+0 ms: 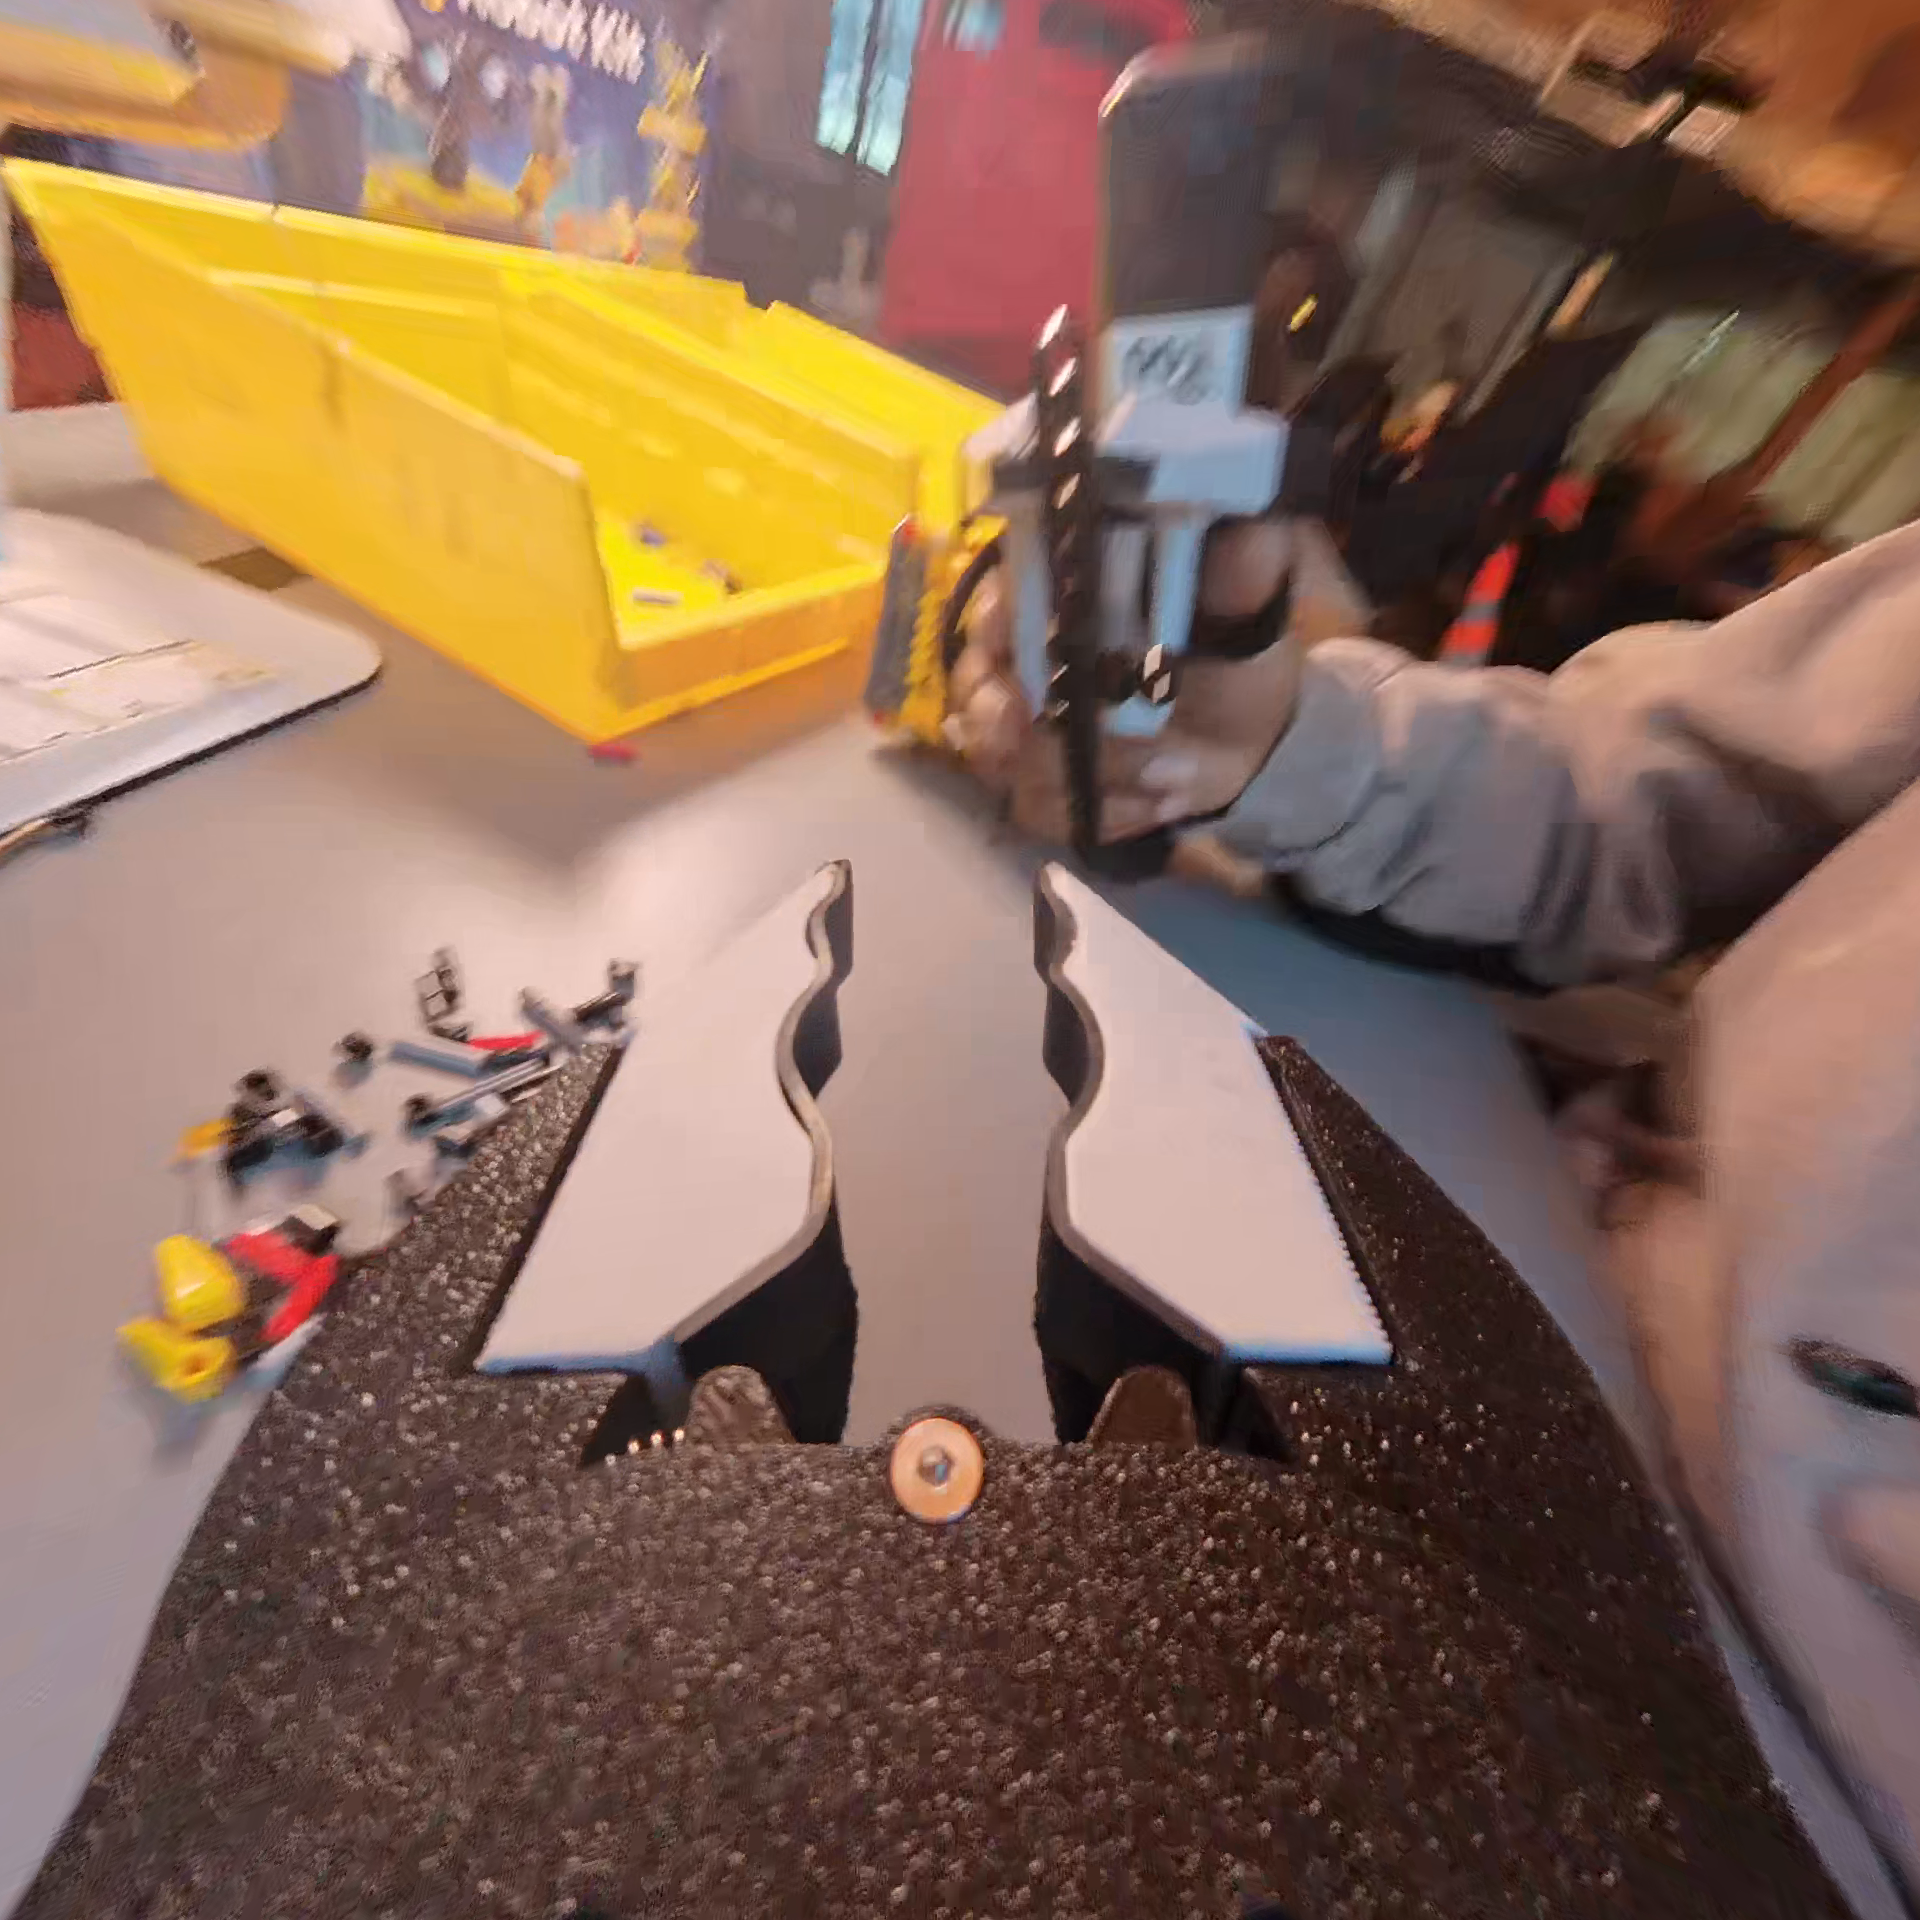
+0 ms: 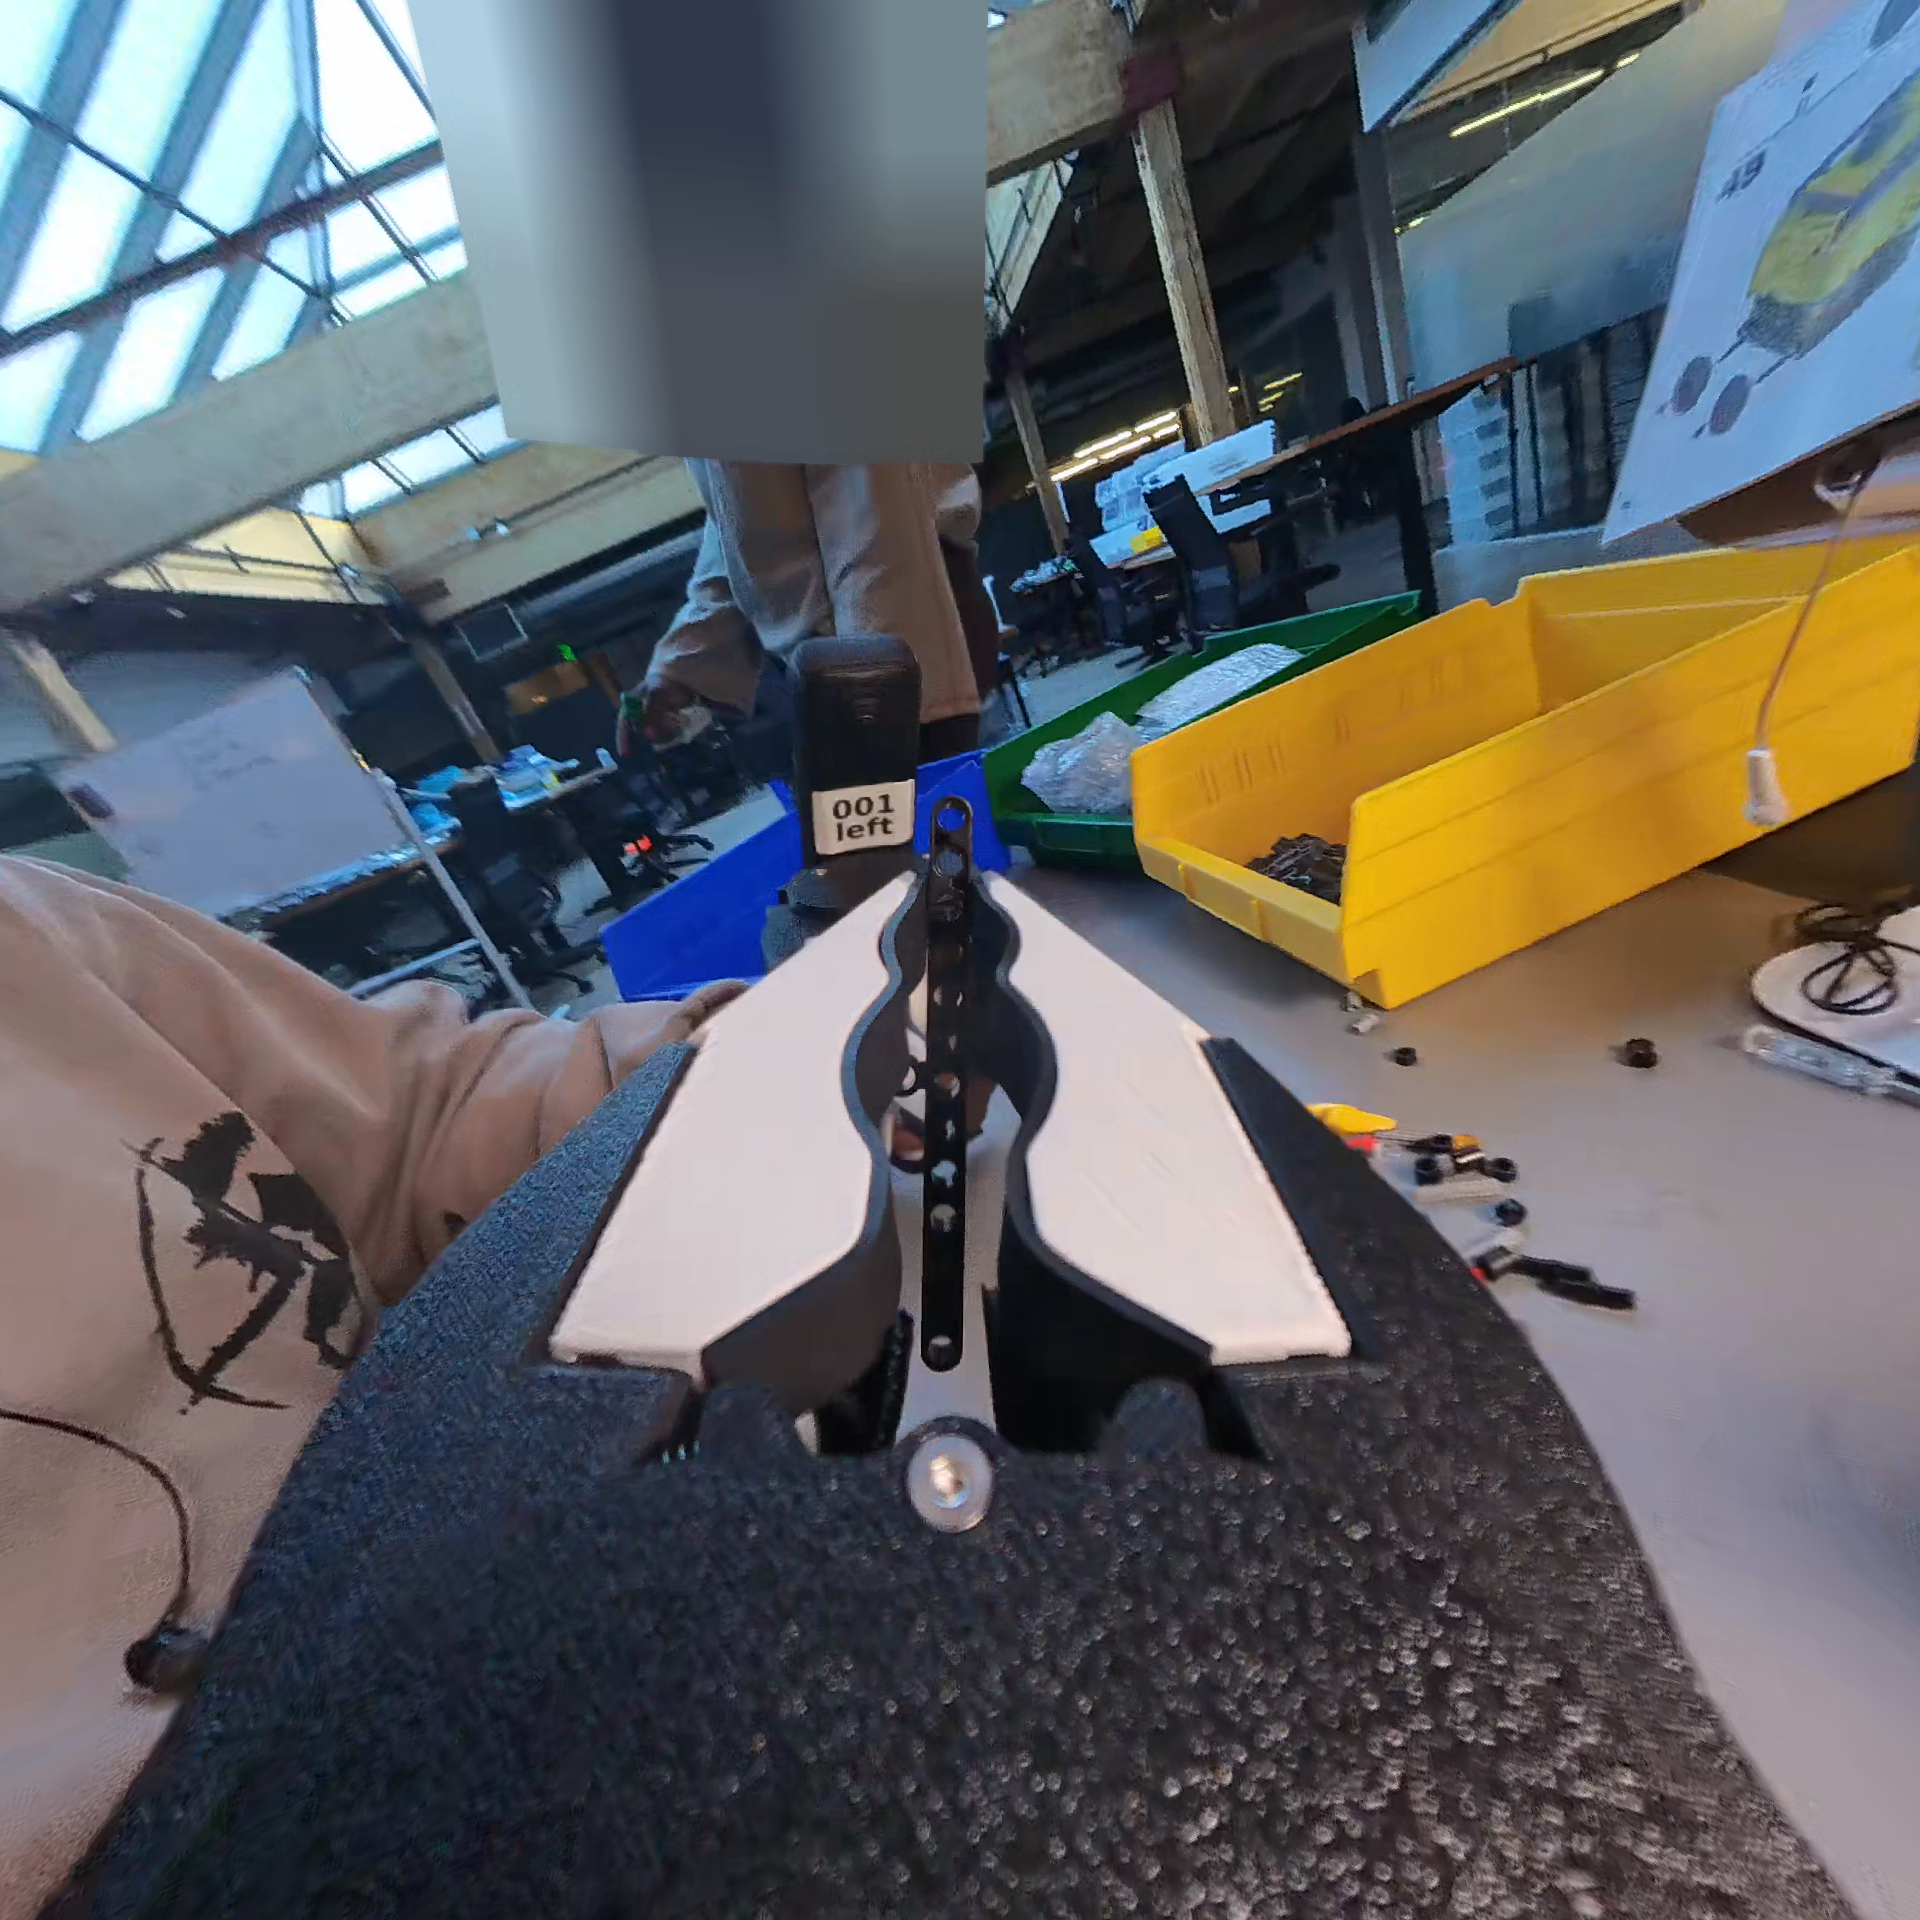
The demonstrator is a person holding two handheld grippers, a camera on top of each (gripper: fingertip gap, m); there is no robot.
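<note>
Grey tabletop (image 2: 1714,1455); yellow bins (image 2: 1507,748); timber-beamed workshop, skylights overhead

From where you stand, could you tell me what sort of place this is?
Probably a shared workshop or maker space. Yellow parts bins sit on a grey worktable strewn with small building-toy pieces, and desks with office chairs stand farther back under timber beams.

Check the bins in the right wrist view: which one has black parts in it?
The nearest yellow bin: a heap of small black parts lies at its front. The green bin holds clear wrapping; the blue bin's inside is hidden.
</note>
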